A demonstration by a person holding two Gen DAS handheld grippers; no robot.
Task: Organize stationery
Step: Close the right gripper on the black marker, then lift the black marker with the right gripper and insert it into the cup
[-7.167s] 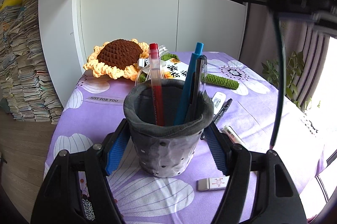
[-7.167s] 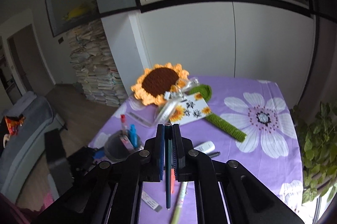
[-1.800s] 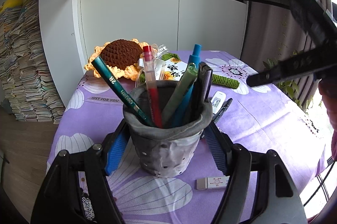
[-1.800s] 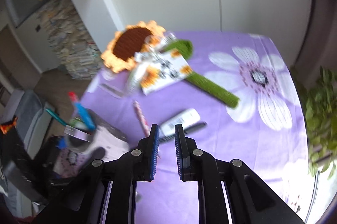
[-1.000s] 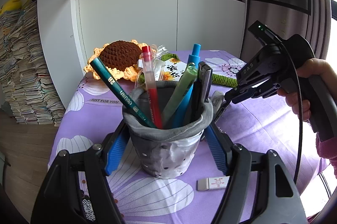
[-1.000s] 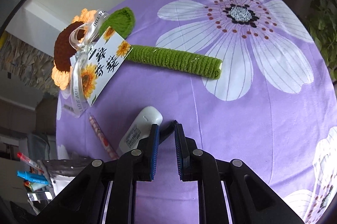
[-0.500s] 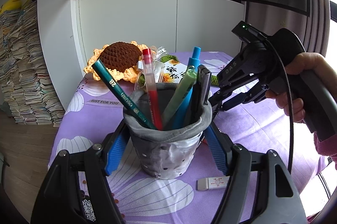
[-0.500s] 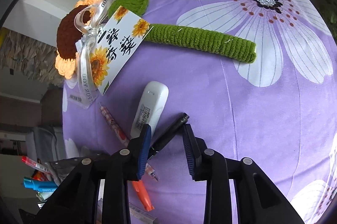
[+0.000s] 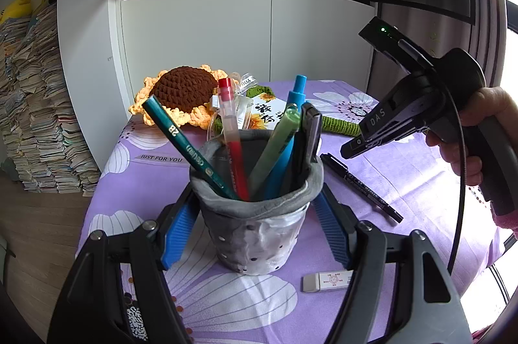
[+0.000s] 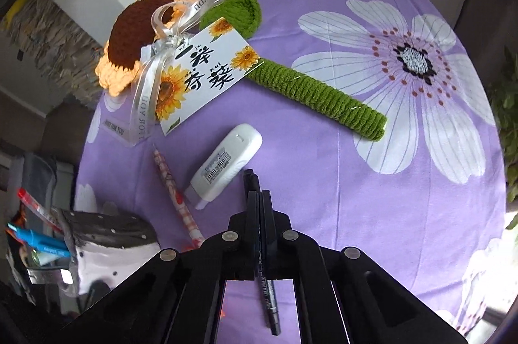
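Right now my left gripper [image 9: 255,224] clasps the soft grey perforated pen cup [image 9: 257,214] between ribbed blue pads, the cup bristling with a green 2B pencil [image 9: 187,146], a translucent red pen [image 9: 231,133] and a blue one. My right gripper [image 10: 259,198] has pinched its flat fingers tight on the slim black marker [image 10: 267,289], off the purple floral tablecloth [image 10: 372,182]. Far left of it lie a smooth white correction tape [image 10: 226,162] and a crocheted sunflower [image 10: 136,33].
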